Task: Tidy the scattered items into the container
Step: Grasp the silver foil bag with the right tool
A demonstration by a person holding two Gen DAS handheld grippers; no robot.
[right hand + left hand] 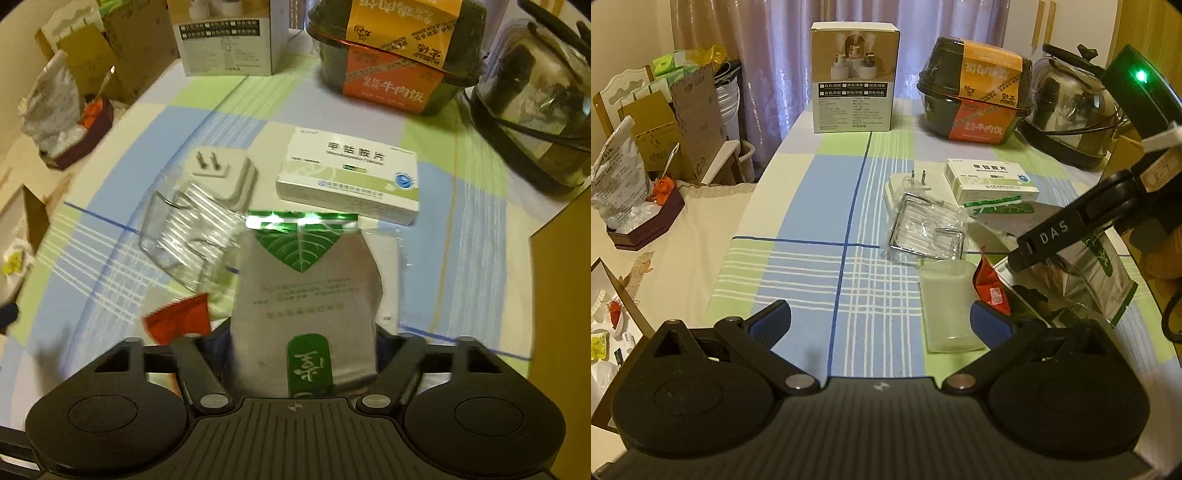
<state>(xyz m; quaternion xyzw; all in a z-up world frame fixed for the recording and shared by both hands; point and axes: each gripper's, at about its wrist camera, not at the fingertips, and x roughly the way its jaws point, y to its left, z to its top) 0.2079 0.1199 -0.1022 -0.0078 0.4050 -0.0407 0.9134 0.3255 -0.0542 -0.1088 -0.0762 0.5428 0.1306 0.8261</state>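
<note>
Right gripper [303, 354] has the silver foil pouch [306, 295] pinched between its fingers at the pouch's lower end, green-leaf top pointing away from the camera. The hold is at one end, so the rest hangs free; my read is that keeps the body clear for dropping it into something. The right wrist view is motion-blurred, so the pouch looks in transit, lifted off the checked tablecloth [110, 258].

Left gripper [881, 325] is spread wide, blue pads far apart, holding nothing, hovering low centre of frame over the cloth. The frosted plastic cup [949, 306] lies just beside its right-hand finger; whether they touch I cannot tell.

Remaining scatter, mid-frame right in the left wrist view:
- clear plastic tray [929, 230] (probably the container, but that's a guess)
- white plug adapter [905, 184] just behind it, prongs up
- medicine box [991, 181] to its right
- red sachet [991, 291] near the cup

The big product box [851, 77] and boxed meal [975, 92] stand at the far edge of the table, upper frame, well apart from the clutter, so likely not part of the job.
</note>
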